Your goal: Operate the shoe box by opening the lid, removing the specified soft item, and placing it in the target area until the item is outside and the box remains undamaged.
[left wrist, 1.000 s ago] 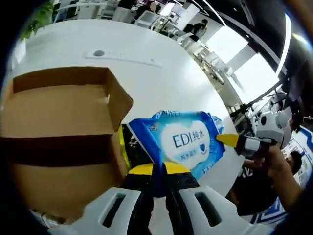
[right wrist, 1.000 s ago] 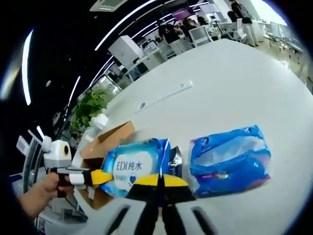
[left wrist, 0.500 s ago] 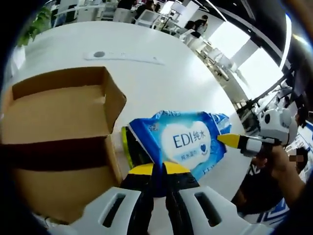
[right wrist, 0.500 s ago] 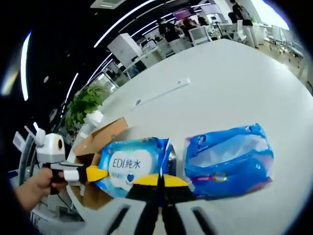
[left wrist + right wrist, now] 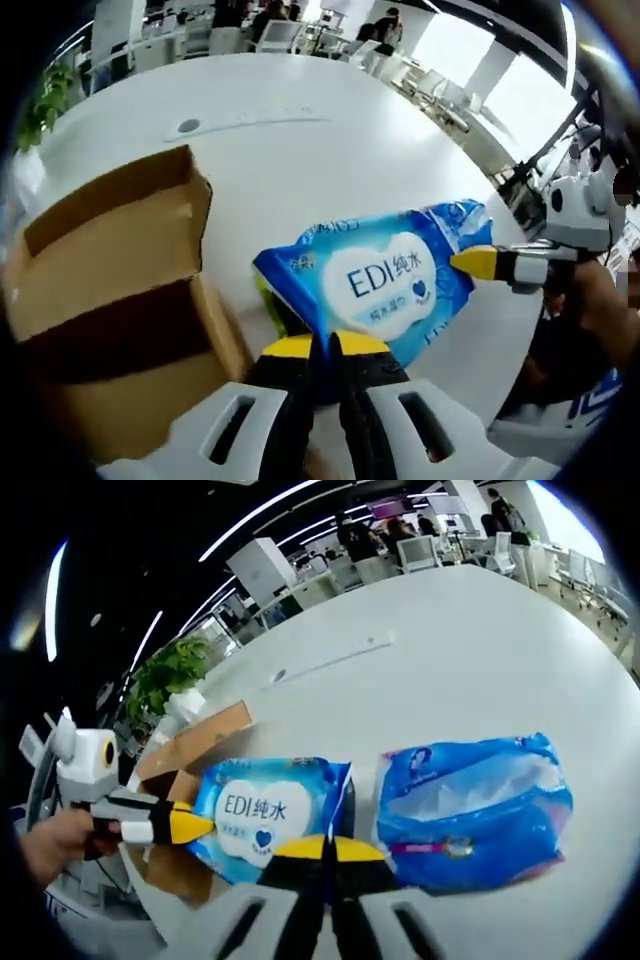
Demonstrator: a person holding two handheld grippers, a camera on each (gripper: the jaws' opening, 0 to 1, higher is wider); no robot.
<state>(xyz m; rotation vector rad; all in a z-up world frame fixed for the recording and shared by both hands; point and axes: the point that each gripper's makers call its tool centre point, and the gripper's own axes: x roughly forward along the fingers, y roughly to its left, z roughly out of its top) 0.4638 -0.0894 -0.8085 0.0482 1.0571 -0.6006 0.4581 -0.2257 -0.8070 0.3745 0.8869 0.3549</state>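
Wipes pack (image 5: 385, 285), blue w/ white "EDI" label, is held up over the white table (image 5: 300, 160) just beside the open cardboard shoe box (image 5: 110, 270), fully outside it. Left gripper (image 5: 325, 350) is clamped on one end of the pack, right gripper (image 5: 325, 848) clamped on the opposite end, so both carry it between them. In right gripper view a 2nd blue pack (image 5: 470, 805) lies flat on the table just beside the held one, w/ a long white strip (image 5: 330, 660) farther back on the tabletop.
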